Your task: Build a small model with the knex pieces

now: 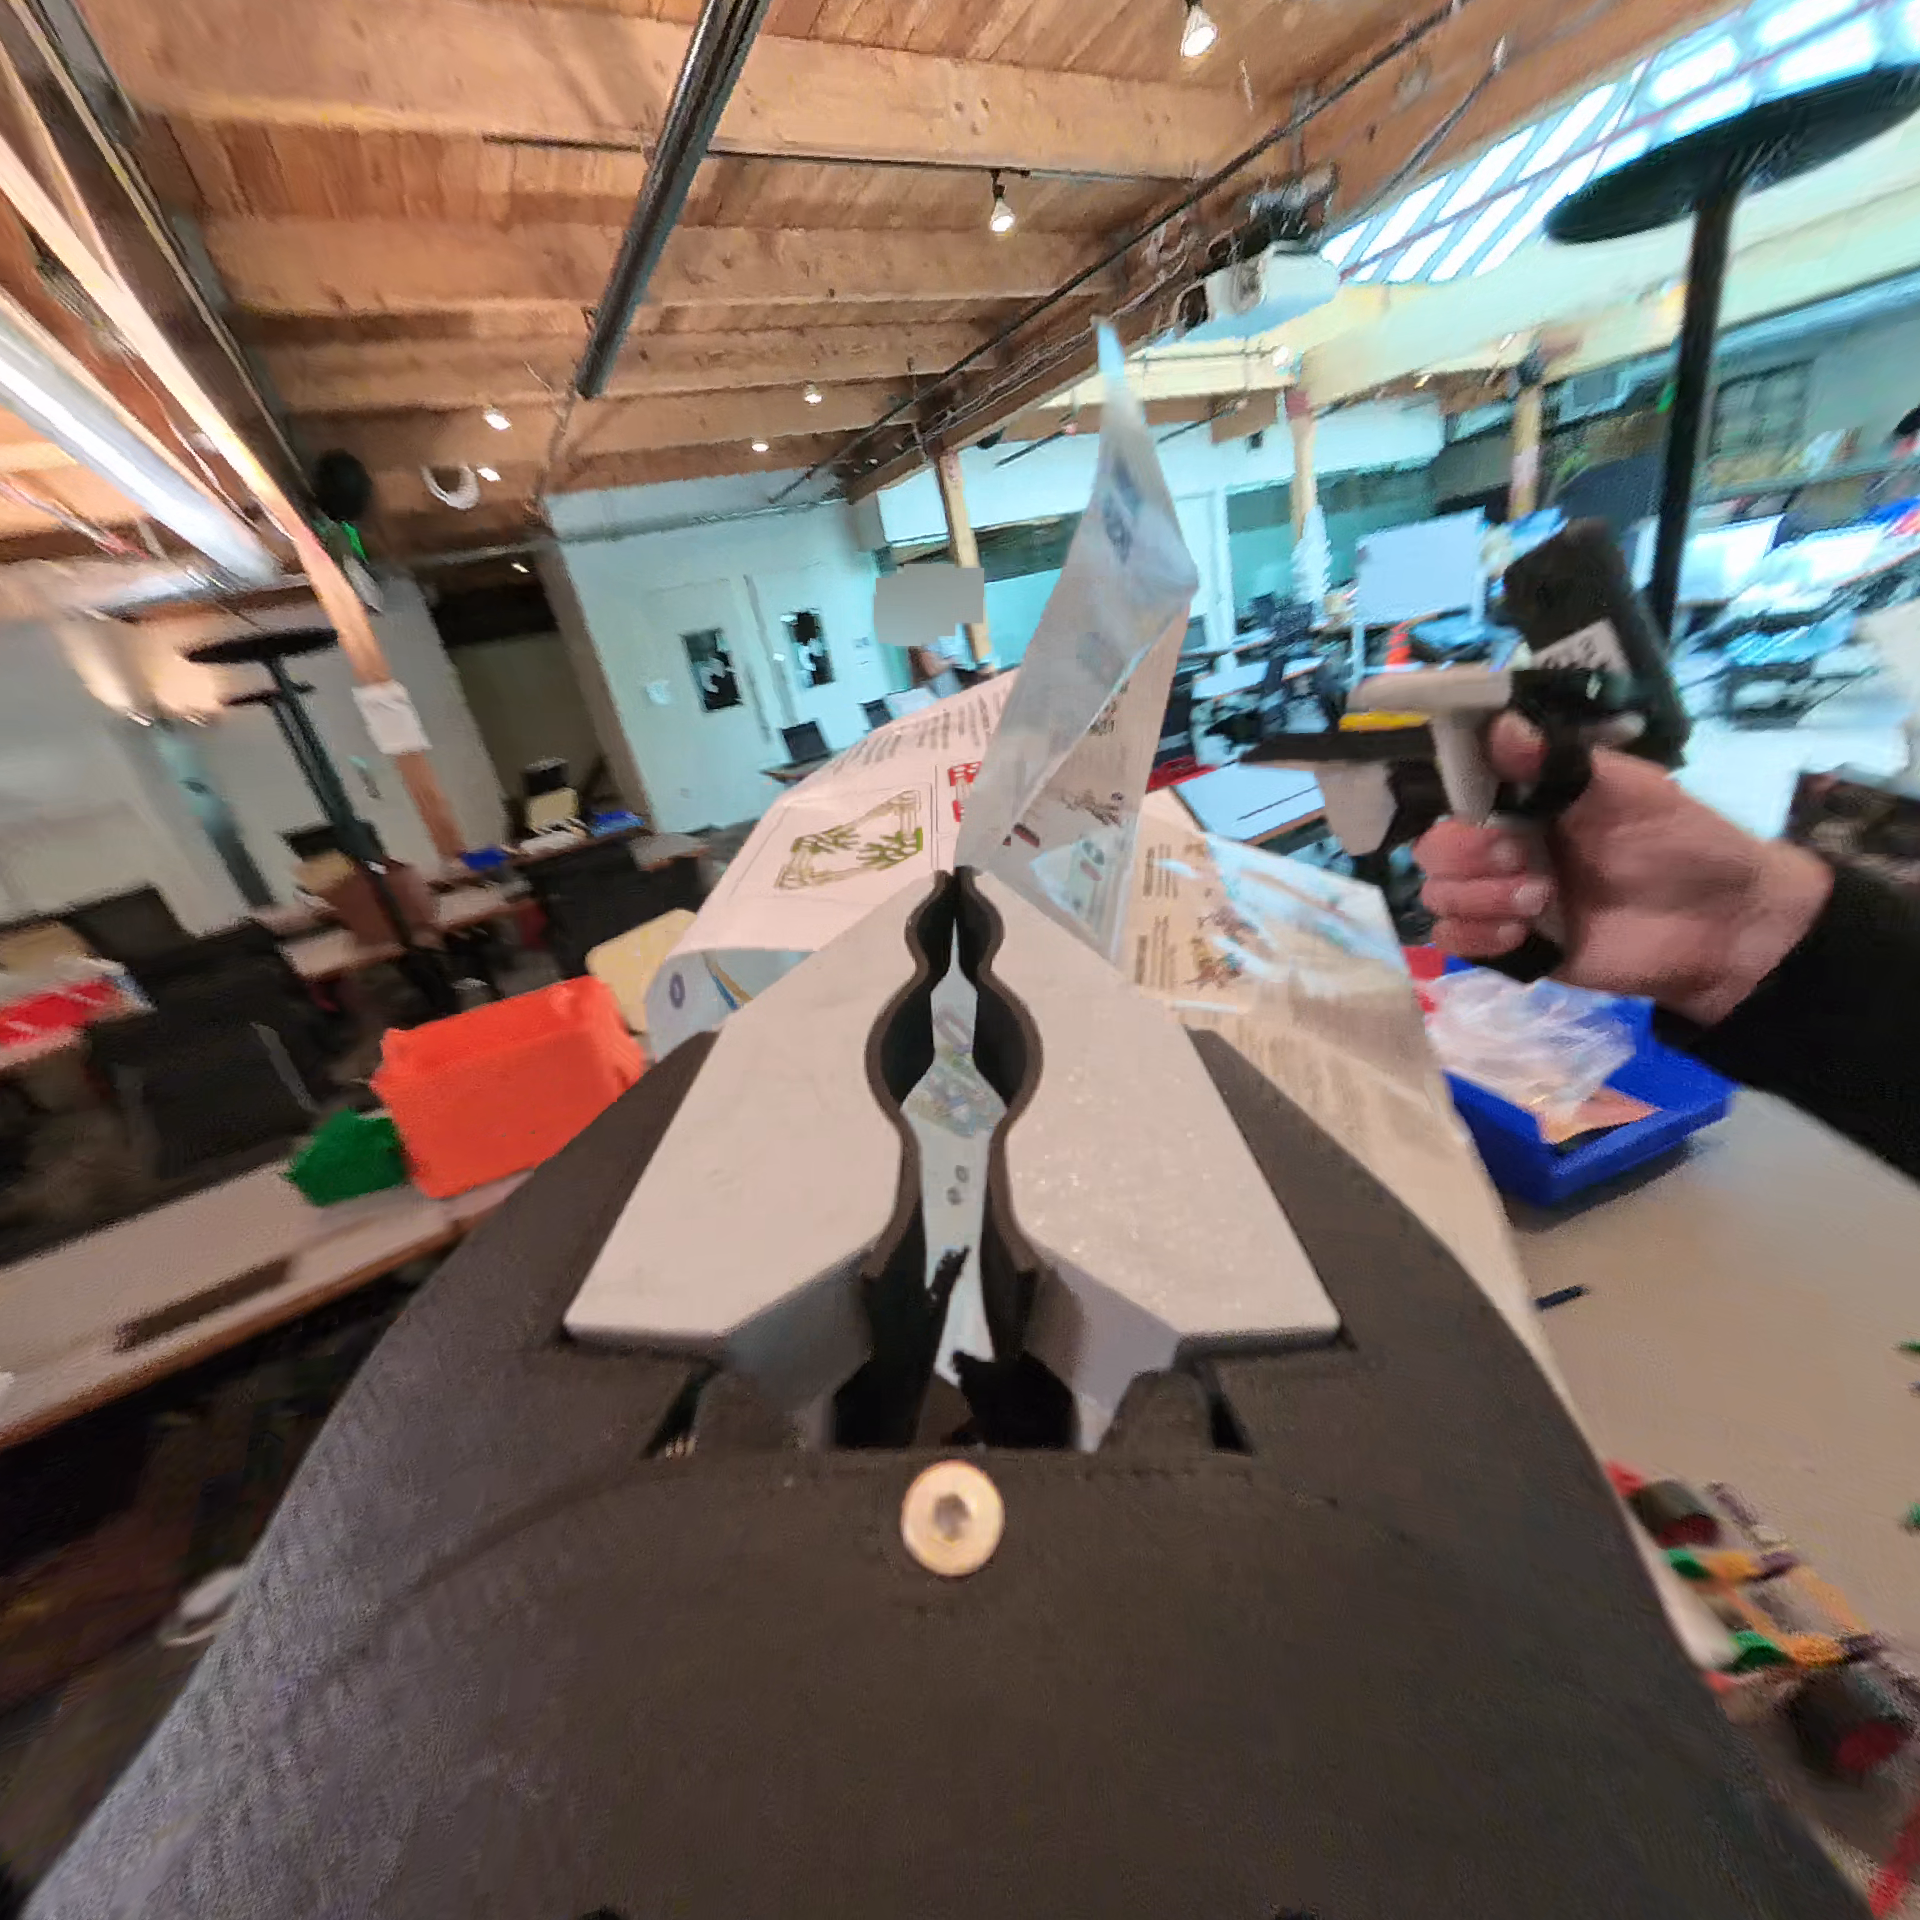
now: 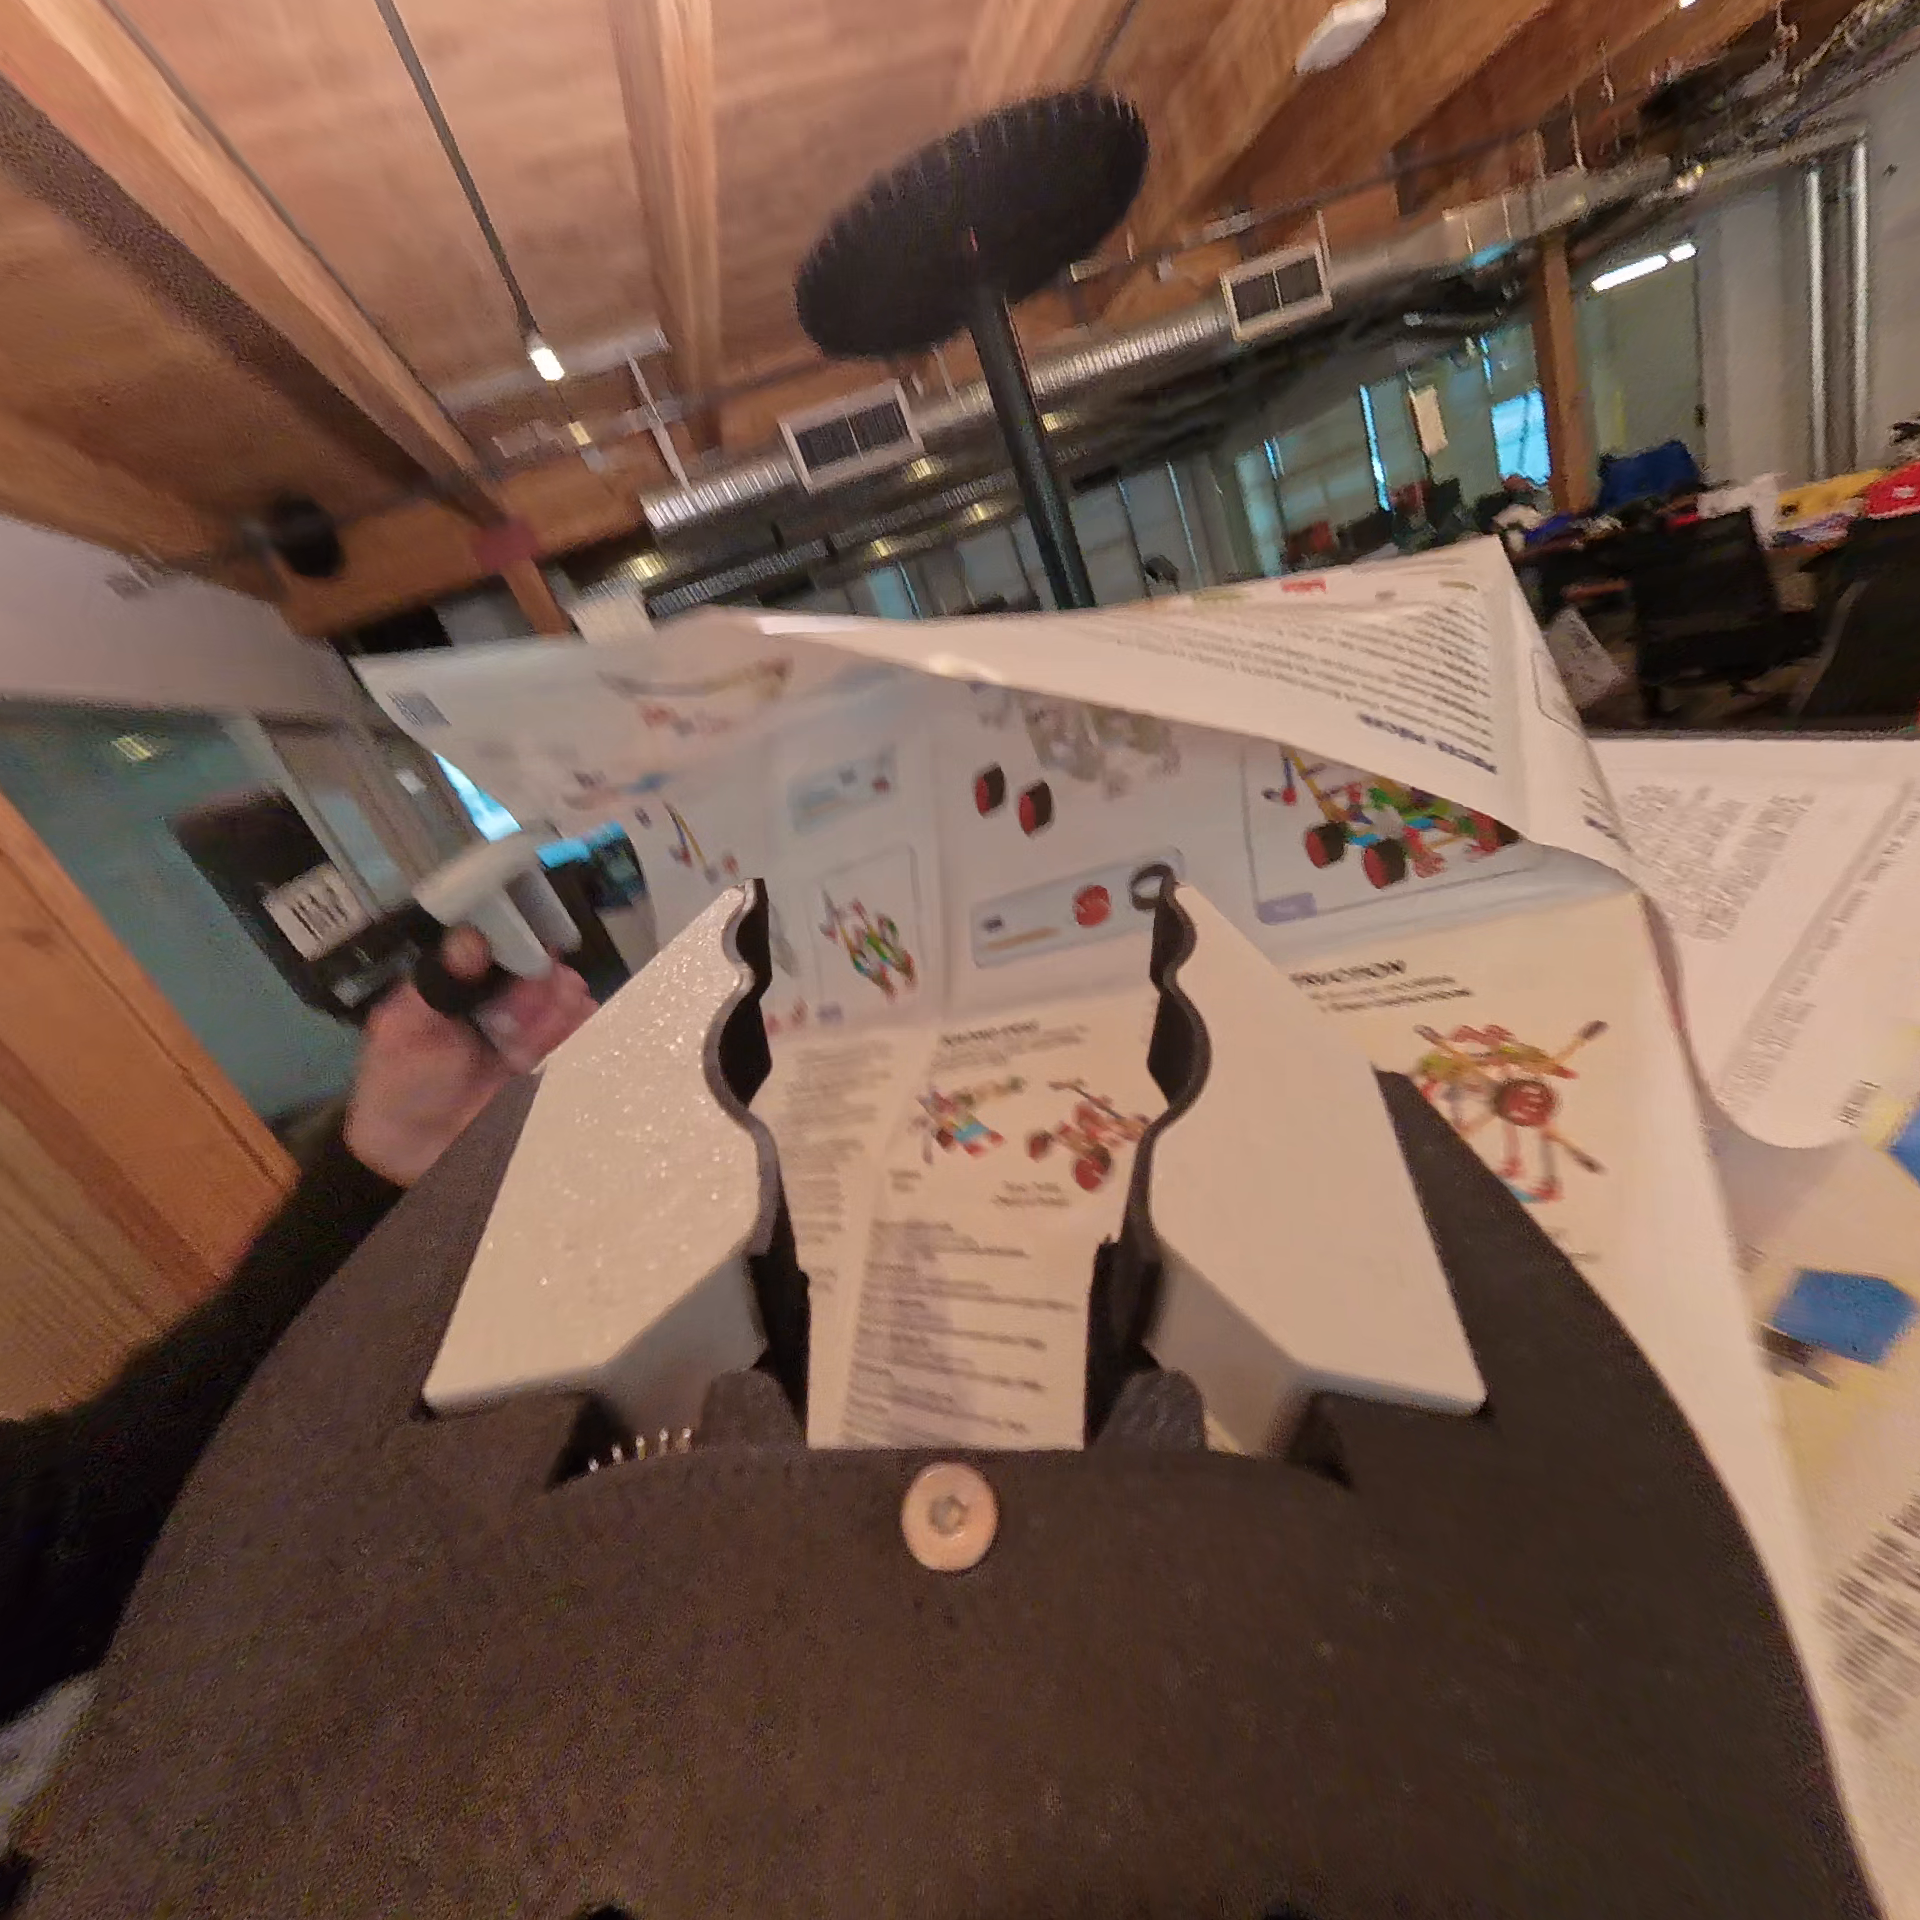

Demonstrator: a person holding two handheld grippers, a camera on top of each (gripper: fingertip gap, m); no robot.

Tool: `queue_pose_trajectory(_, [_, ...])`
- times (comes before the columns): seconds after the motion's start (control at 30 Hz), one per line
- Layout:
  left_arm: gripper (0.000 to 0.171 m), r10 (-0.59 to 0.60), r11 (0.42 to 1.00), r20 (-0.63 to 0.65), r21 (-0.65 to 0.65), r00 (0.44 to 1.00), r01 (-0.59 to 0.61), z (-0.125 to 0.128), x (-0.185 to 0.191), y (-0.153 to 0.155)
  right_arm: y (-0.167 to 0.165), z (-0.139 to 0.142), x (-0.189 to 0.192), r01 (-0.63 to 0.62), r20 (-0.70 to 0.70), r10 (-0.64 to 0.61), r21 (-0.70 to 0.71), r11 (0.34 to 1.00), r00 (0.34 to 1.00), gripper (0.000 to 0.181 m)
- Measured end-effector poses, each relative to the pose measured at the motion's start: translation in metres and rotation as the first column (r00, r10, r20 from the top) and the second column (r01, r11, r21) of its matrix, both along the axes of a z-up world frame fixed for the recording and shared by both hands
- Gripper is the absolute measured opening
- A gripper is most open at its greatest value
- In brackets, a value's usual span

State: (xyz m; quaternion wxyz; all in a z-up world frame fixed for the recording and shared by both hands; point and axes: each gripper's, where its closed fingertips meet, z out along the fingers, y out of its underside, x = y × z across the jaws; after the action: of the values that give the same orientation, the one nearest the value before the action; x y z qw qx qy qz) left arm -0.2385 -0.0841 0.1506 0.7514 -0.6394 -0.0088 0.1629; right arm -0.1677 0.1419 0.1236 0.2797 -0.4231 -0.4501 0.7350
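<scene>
- Here, the left gripper point(image 1: 958, 883): grey fingers pinched together at the tips, clamped on a fold of a large printed instruction sheet point(image 1: 1081, 644), which stands up from the tips in a peaked crease.
- Right gripper point(image 2: 961, 904): jaws spread wide, nothing between them; the same sheet point(image 2: 997, 1122) lies spread just ahead and below, one flap point(image 2: 1247, 665) arching over the tips.
- A person's hand point(image 1: 1621, 883) in a dark sleeve grips the right gripper's handle, seen from the left wrist view; the other hand point(image 2: 457, 1049) shows in the right wrist view.
- Blue bin point(image 1: 1600, 1122) with a clear plastic bag point(image 1: 1527, 1029), on the pale table point(image 1: 1745, 1299) right of the sheet.
- Orange block point(image 1: 499, 1081) and small green item point(image 1: 348, 1158), left of the sheet on the table.
- Small coloured building pieces point(image 1: 1766, 1621) at the table's near right; blurred.
</scene>
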Motion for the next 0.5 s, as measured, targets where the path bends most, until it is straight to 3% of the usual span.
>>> queue_pose_trajectory(0.07, [0.0,-0.045,0.999,0.078,0.027,0.996,0.043,0.001,-0.011,-0.002,-0.002,-0.032,-0.01,0.051,0.088,-0.071,0.212,0.976,0.994,0.065])
queue_pose_trajectory(0.13, [0.0,-0.083,0.996,0.132,0.051,0.988,0.077,0.002,-0.017,-0.004,-0.001,-0.063,-0.023,0.114,0.129,-0.176,0.387,0.915,0.976,0.07])
queue_pose_trajectory(0.2, [0.0,-0.111,0.993,0.158,0.065,0.981,0.102,0.005,-0.019,-0.006,0.012,-0.079,-0.034,0.219,0.123,-0.316,0.494,0.842,0.941,0.087])
queue_pose_trajectory(0.3, [0.0,-0.122,0.991,0.153,0.077,0.981,0.111,0.015,-0.017,-0.012,0.032,-0.071,-0.037,0.348,0.049,-0.478,0.622,0.701,0.877,0.101])
queue_pose_trajectory(0.37, [0.0,-0.122,0.991,0.134,0.067,0.983,0.114,0.022,-0.014,-0.017,0.035,-0.054,-0.032,0.373,-0.004,-0.498,0.668,0.644,0.867,0.094])
queue_pose_trajectory(0.43, [0.0,-0.12,0.992,0.118,0.052,0.986,0.115,0.028,-0.011,-0.022,0.036,-0.041,-0.029,0.342,0.005,-0.487,0.706,0.62,0.873,0.089])
queue_pose_trajectory(0.5, [0.0,-0.12,0.992,0.108,0.044,0.987,0.116,0.034,-0.009,-0.028,0.023,-0.033,-0.038,0.245,0.041,-0.382,0.703,0.667,0.923,0.072])
